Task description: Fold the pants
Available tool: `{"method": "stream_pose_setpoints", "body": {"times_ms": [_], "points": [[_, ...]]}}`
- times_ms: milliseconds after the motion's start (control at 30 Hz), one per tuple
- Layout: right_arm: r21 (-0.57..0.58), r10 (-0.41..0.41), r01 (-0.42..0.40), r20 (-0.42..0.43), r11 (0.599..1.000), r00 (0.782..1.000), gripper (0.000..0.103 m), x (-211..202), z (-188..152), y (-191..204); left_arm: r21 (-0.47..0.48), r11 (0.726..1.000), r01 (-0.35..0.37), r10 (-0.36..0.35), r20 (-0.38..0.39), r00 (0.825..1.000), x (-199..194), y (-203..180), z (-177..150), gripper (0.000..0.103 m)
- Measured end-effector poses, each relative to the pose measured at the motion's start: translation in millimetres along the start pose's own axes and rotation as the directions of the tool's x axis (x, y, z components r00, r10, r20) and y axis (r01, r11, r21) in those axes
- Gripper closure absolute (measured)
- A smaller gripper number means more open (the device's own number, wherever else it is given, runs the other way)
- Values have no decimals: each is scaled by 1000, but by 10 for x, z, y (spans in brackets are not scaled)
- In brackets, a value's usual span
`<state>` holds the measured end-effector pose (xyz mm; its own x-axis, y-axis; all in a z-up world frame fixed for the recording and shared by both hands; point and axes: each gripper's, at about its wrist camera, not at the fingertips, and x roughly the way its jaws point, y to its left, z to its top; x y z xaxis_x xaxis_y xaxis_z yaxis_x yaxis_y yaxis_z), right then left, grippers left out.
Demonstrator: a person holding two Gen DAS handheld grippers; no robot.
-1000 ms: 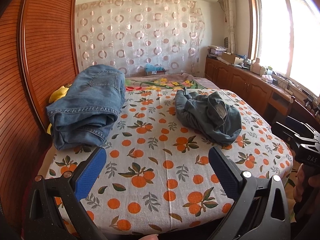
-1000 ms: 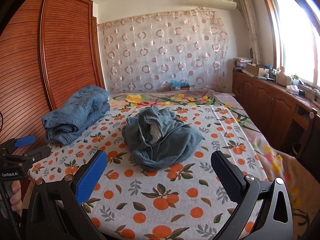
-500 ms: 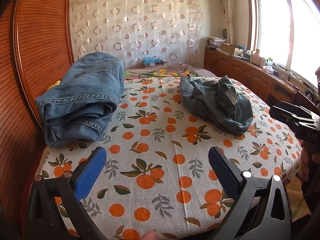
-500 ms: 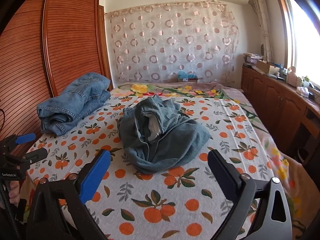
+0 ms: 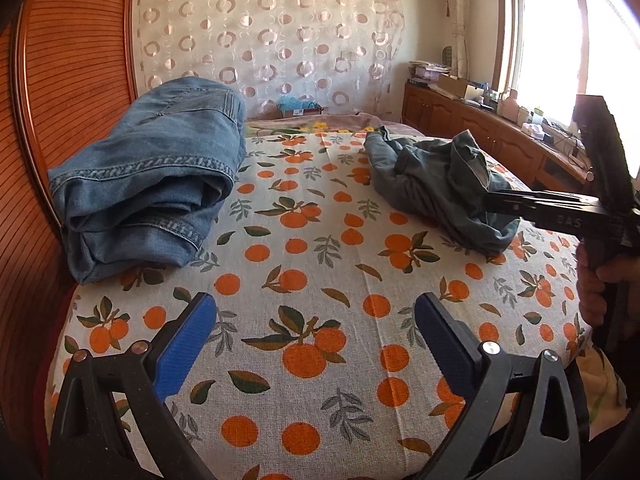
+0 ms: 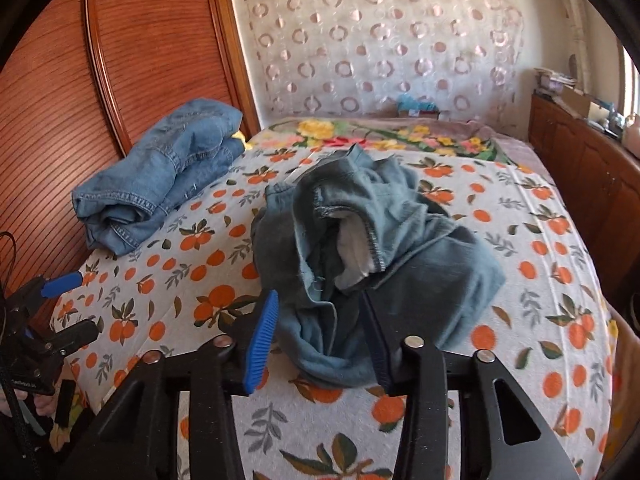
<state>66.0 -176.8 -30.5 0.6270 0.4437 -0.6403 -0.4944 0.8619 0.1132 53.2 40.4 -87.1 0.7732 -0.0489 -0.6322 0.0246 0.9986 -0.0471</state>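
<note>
Now half-closed around the near edge of the crumpled pants point(image 6: 372, 248) mid-bed point(image 5: 320, 280): right gripper point(image 6: 320, 332) fingers, wide apart a second ago, not yet clamped; left gripper point(image 5: 316, 344) released, empty; first grasp seemingly starting

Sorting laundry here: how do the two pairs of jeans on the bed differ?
The light blue jeans lie folded in a neat stack by the wooden headboard; the dark teal pants sit crumpled mid-bed, white lining showing. The right gripper straddles the teal pair; nothing touches the blue pair. Both rest on the orange-print sheet.
</note>
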Motion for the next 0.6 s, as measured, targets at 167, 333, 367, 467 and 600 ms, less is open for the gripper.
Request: {"method": "stream_pose_setpoints", "body": {"times_ms": [167, 333, 367, 467, 600], "points": [[-23, 72, -74, -44, 997, 996, 96, 28, 58, 7, -5, 1000, 2, -2, -3, 1000, -12, 25, -13, 5], [-39, 102, -101, 12, 994, 995, 101, -301, 74, -115, -11, 1000, 11, -11, -4, 1000, -40, 21, -6, 5], [-40, 106, -104, 30, 994, 994, 101, -405, 42, -131, -12, 1000, 13, -13, -3, 1000, -47, 22, -2, 5], [-37, 91, -88, 71, 995, 993, 101, -705, -49, -207, -16, 1000, 23, -23, 3, 1000, -65, -2, 10, 5], [-9, 62, -61, 124, 998, 990, 102, -1118, -166, -391, -2, 1000, 30, -30, 4, 1000, -73, -59, 19, 5]]}}
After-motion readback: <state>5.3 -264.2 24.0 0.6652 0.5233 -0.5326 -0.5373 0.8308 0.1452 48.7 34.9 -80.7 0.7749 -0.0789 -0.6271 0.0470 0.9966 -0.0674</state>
